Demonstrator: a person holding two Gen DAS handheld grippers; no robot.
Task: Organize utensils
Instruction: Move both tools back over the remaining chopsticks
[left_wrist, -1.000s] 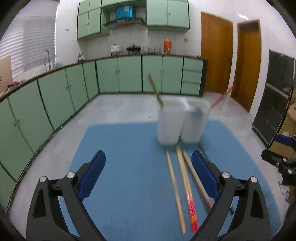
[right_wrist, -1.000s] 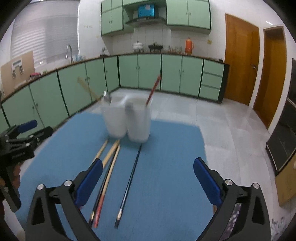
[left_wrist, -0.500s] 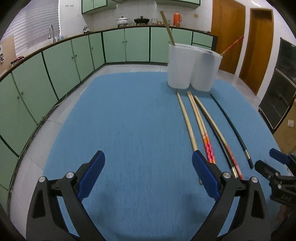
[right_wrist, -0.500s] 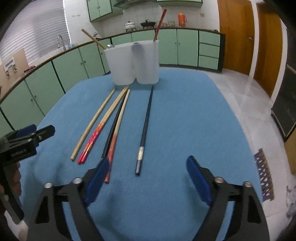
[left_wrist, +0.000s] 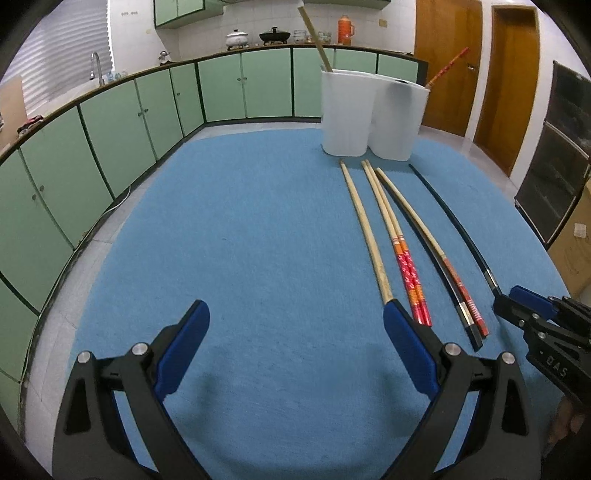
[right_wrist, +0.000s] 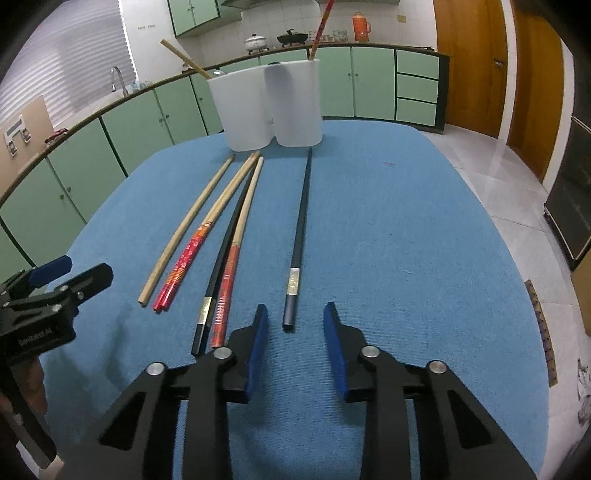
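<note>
Long chopsticks (right_wrist: 242, 221), tan, red and black, lie side by side; left gripper (left_wrist: 295, 314) and right gripper (right_wrist: 291, 317) are spread, holding nothing

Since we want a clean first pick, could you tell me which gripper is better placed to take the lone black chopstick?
Right. The right gripper sits open just behind the near end of the black chopstick, lined up along it. The left gripper is open over bare blue mat, farther off.
</note>
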